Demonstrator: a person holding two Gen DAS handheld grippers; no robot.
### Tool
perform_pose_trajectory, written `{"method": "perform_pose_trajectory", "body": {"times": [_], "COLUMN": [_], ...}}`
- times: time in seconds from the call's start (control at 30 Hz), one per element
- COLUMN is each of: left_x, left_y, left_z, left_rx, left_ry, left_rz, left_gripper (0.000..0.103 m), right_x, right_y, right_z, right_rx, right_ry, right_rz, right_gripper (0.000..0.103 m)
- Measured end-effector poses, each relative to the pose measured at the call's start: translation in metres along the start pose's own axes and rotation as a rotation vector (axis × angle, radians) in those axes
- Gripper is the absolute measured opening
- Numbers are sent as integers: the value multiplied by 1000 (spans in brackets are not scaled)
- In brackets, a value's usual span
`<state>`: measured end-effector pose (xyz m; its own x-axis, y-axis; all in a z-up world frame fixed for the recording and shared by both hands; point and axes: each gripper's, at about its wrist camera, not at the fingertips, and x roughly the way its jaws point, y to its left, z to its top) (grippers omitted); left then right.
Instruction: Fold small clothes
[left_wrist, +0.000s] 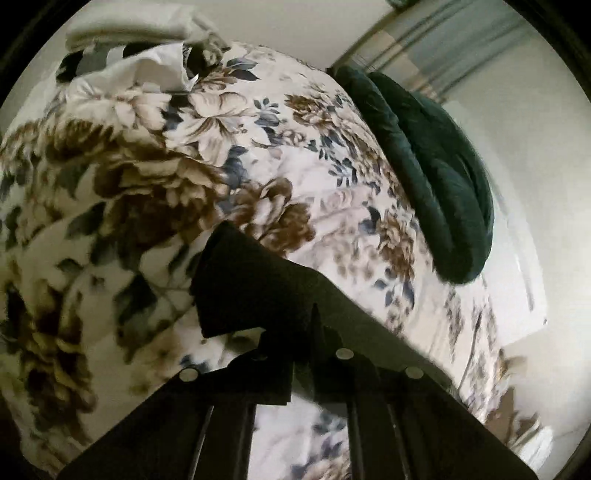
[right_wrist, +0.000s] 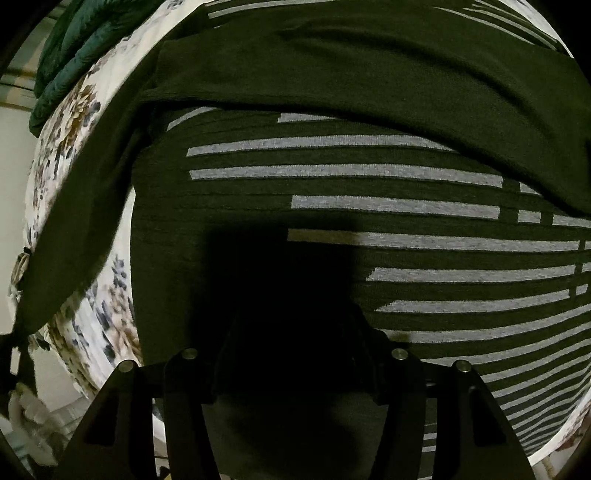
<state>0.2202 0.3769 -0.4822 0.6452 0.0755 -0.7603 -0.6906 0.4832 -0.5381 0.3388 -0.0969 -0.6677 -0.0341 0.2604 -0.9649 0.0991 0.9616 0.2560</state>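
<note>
A dark olive sweater with grey stripes (right_wrist: 369, 173) lies spread on a floral bedspread (right_wrist: 62, 147), one plain sleeve (right_wrist: 85, 206) running down its left side. My left gripper (left_wrist: 306, 325) is shut on a dark piece of that sweater (left_wrist: 243, 280) and holds it above the bedspread (left_wrist: 184, 147). My right gripper (right_wrist: 291, 325) hovers low over the sweater's lower part; its fingers are lost in deep shadow, so I cannot tell how the jaws stand or whether they hold cloth.
A dark green quilted blanket (left_wrist: 424, 158) lies at the bed's far edge, also in the right wrist view (right_wrist: 70, 48). A pile of white and dark clothes (left_wrist: 129, 62) sits at the bed's far left. A pale wall and curtain (left_wrist: 424, 44) stand beyond.
</note>
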Motion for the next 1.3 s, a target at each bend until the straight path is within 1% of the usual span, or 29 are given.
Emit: {"method": "perform_pose_trajectory", "body": {"times": [0.03,0.07,0.1,0.13,0.17,0.2,0.23,0.27,0.3,0.37,0.43,0.47,0.53,0.6,0.63,0.67,0.7,0.77,0.83,0.9,0.97,1.03,1.07,1.1,1.13,1.17,1.23,1.27,1.3], "left_x": [3,8,15,19,21,21,21,19,19,21,30,36,47,51,55,57,55,48,36,25,16,12,12,11,14,17,27,32,39], "left_y": [7,20,36,51,67,82,91,100,103,104,98,94,83,66,58,48,37,12,-23,-73,-128,-192,-232,-258,-292,-318,-376,-396,-420], "left_z": [-5,-13,-21,-29,-38,-47,-53,-59,-61,-59,-52,-49,-36,-24,-17,-10,-5,4,8,6,-6,-28,-49,-67,-93,-115,-177,-203,-237], "left_rx": [12,2,-37,-84,-134,-189,-234,-286,-312,-353,-351,-342,-307,-239,-191,-145,-103,-15,82,199,319,434,505,559,624,666,767,805,849], "left_ry": [26,75,128,167,198,226,241,244,237,209,182,172,120,62,56,43,17,-17,-50,-77,-85,-67,-47,-26,2,29,111,141,184], "left_rz": [25,53,87,116,136,137,121,93,66,11,-7,-1,25,62,79,92,92,102,96,76,39,-36,-75,-106,-146,-178,-261,-289,-321], "left_gripper": [10,14,15,13,15,16,19,25,28,47,52,52,49,18,9,8,8,8,7,7,7,7,7,7,7,7,7,7,7], "right_x": [0,0,-1,-1,-3,-4,-6,-7,-9,-10,-10,-9,-11,-16,-20,-22,-25,-33,-43,-53,-62,-70,-75,-80,-84,-92,-104,-112,-116], "right_y": [-1,-1,-2,-2,-2,-3,-3,-4,-4,-7,-12,-15,-21,-29,-35,-39,-45,-58,-72,-89,-106,-122,-134,-144,-154,-169,-191,-207,-218], "right_z": [0,-1,-1,-1,-1,-1,-1,-1,-1,-1,-1,-3,-5,-9,-11,-11,-13,-13,-12,-9,-6,-3,-2,-2,-2,-1,-1,-2,-4], "right_rx": [3,6,10,14,19,20,17,14,11,11,24,34,50,77,94,104,119,142,152,163,171,185,196,210,223,241,263,281,295], "right_ry": [1,4,9,12,16,16,14,13,9,8,11,11,8,-6,-17,-23,-33,-60,-87,-123,-143,-159,-164,-169,-174,-180,-192,-205,-212], "right_rz": [1,2,4,5,6,9,7,3,-3,-10,-16,-16,-14,-16,-14,-13,-10,-7,-25,-48,-74,-72,-68,-61,-55,-48,-38,-35,-34], "right_gripper": [58,58,58,58,58,58,58,58,58,58,58,58,58,58,60,68,77,82,86,88,88,88,88,88,88,88,88,88,88]}}
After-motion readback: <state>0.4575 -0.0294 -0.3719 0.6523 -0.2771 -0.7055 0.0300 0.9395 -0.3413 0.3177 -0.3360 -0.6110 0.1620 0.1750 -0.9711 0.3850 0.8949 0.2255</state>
